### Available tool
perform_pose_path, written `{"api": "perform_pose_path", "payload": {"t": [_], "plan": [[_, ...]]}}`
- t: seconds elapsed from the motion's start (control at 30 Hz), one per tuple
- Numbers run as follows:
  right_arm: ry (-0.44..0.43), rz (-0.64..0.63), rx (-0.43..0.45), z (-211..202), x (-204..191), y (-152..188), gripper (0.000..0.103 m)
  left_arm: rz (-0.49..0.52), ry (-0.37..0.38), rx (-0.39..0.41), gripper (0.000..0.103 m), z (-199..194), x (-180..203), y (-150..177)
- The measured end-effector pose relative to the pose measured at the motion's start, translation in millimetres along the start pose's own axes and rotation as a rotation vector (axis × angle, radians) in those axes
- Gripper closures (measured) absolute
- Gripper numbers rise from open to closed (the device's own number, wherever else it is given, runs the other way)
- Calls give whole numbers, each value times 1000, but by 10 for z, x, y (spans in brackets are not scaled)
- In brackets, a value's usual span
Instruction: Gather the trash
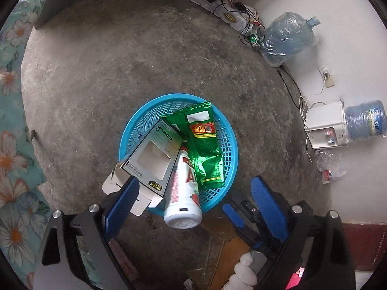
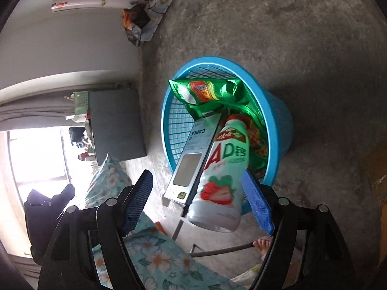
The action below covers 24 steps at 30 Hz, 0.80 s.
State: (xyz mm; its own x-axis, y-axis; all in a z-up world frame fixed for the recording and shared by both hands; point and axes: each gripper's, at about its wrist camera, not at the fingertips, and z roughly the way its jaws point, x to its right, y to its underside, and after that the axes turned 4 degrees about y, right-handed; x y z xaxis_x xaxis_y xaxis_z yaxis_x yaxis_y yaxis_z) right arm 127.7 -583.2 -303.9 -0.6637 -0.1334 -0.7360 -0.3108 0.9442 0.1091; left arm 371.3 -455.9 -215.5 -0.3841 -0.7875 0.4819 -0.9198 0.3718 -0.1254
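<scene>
Both grippers are aimed down at the blue basket. The left gripper is spread wide, nothing pinched; the right gripper is also gaped, pads clear of the white bottle. Bottle, cable box and green wrappers are stuffed in, poking past the rim. Bare concrete floor is seen all around.

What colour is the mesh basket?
Light blue basket, clearest in the left wrist view.

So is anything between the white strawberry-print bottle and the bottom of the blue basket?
Yes: the white strawberry-print bottle leans neck-down over the blue mesh basket rim, propped on crumpled green foil packets beside the grey cable box.
</scene>
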Motion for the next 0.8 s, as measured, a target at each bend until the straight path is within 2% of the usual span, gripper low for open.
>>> {"api": "perform_pose_path", "payload": {"t": [0.13, 0.23, 0.4, 0.5, 0.6, 0.7, 0.8], "plan": [[0, -12, 54, -212, -9, 144, 30, 18, 38, 53, 12, -340, 39, 65], [5, -41, 94, -343, -79, 280, 30, 55, 111, 96, 12, -704, 102, 177], [10, -161, 208, -733, -454, 687, 30, 219, 203, 196, 12, -1479, 288, 579], [12, -279, 281, -1003, -769, 1017, 30, 328, 197, 291, 12, -2009, 335, 941], [31, -438, 343, -1248, -1135, 1375, 29, 397, 152, 402, 11, -2522, 272, 1350], [39, -602, 411, -1496, -1478, 1751, 23, 425, 98, 507, 11, -2944, 125, 1787], [44, -753, 488, -1714, -1755, 2121, 17, 396, 24, 613, 9, -3290, -55, 2211]]}}
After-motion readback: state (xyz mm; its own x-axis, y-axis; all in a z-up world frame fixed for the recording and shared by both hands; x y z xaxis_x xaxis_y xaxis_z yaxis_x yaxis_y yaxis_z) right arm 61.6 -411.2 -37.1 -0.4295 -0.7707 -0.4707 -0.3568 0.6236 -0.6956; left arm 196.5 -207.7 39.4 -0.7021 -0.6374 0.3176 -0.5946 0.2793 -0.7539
